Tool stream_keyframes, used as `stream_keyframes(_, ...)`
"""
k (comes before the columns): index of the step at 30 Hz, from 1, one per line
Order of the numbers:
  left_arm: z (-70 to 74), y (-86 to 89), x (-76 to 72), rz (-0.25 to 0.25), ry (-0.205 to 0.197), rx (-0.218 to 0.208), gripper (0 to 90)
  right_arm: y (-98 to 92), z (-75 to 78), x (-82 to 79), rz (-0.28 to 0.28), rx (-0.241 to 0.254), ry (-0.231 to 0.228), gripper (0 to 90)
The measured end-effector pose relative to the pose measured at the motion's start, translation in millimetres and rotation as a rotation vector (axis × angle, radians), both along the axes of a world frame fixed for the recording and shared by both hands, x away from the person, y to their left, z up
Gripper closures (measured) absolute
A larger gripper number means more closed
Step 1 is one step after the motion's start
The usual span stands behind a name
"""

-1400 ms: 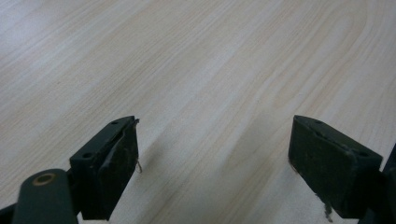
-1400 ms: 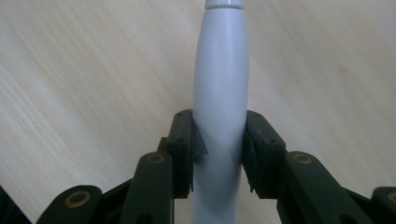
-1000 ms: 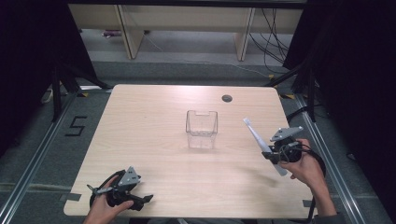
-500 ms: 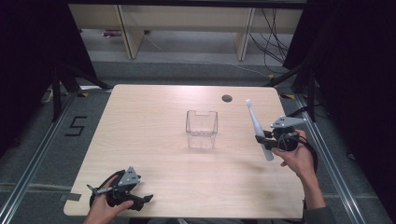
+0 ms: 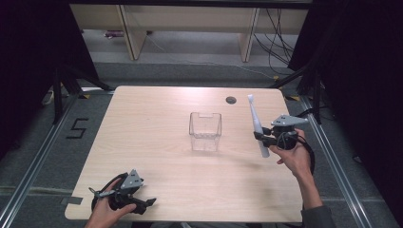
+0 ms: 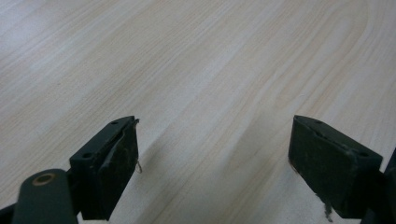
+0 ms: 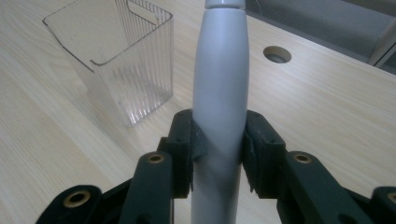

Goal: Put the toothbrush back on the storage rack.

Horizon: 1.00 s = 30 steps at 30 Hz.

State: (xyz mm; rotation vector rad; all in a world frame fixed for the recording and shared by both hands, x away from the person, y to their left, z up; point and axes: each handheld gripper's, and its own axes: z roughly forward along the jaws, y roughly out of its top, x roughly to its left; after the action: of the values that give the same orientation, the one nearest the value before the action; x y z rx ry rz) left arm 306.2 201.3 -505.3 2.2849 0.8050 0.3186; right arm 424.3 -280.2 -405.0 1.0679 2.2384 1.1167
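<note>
A long pale grey stick (image 5: 256,125), held up off the table (image 5: 157,128), on the right side, tilted a bit, top end leaning toward the far edge

In the right gripper view, round and smooth (image 7: 219,84), thick in the middle, thinner near the top, squeezed tight between two black jaws

Right gripper (image 5: 264,137) clamped on the stick near its lower part, with a short bit of stick poking out below

Hand (image 5: 295,156) wrapped around the gripper from behind, sleeve coming in from the bottom edge

Clear box (image 5: 206,131) near the middle of the table, open on top, with nothing inside, sitting to the left of the stick and apart from it

Same box (image 7: 123,60) seen past the jaws in the right gripper view, with ribbed walls low down

Small round hole (image 5: 231,100) in the table near the far edge, beyond the stick

Left gripper (image 5: 142,205) down low at the near left corner, well apart from the box, held by the other hand (image 5: 107,213)

Jaws spread wide in the left gripper view (image 6: 212,172), nothing but bare wood between them

Grey floor all around, with a "5" (image 5: 77,128) marked on it at the left
</note>
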Motion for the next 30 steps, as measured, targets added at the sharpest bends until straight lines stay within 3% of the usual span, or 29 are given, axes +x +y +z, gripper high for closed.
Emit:
stream_keyframes(2,0.1,0.0,0.2,0.001,0.003,0.000,15.6,4.4,1.2,2.5,0.012,0.008,0.010,66.9)
stream_keyframes(3,-0.1,0.0,0.2,0.004,0.003,-0.003,15.6,5.3,2.3,4.5,0.018,0.001,-0.014,66.9)
stream_keyframes(4,-0.3,0.2,0.2,0.009,0.007,-0.002,15.6,8.7,2.8,4.2,0.002,0.025,-0.004,66.9)
stream_keyframes(6,-0.1,0.3,-0.2,0.013,0.008,-0.004,15.6,10.2,5.4,8.4,0.022,0.032,-0.032,66.9)
stream_keyframes(8,0.3,0.1,-0.5,0.008,0.006,-0.006,15.6,15.0,7.1,10.1,0.014,0.049,-0.011,66.9)
stream_keyframes(12,0.0,0.0,0.9,0.004,0.003,-0.004,15.6,21.6,10.6,17.0,0.017,0.081,-0.043,66.9)
stream_keyframes(14,0.3,0.0,0.9,0.000,0.018,0.005,15.6,24.3,12.0,20.1,0.013,0.084,-0.055,66.9)
stream_keyframes(18,1.3,0.8,1.9,-0.009,0.001,0.017,15.6,28.0,16.0,26.5,0.019,0.089,-0.065,66.9)
stream_keyframes(19,1.3,0.5,1.4,-0.005,0.005,0.012,15.6,31.9,17.7,27.7,0.010,0.108,-0.066,66.9)
stream_keyframes(24,0.5,0.0,1.2,-0.005,0.015,0.007,15.6,39.6,22.7,30.4,0.016,0.118,-0.069,66.9)
stream_keyframes(30,1.0,0.0,1.3,0.001,0.006,0.008,15.6,54.0,32.7,36.8,0.042,0.126,-0.108,66.9)
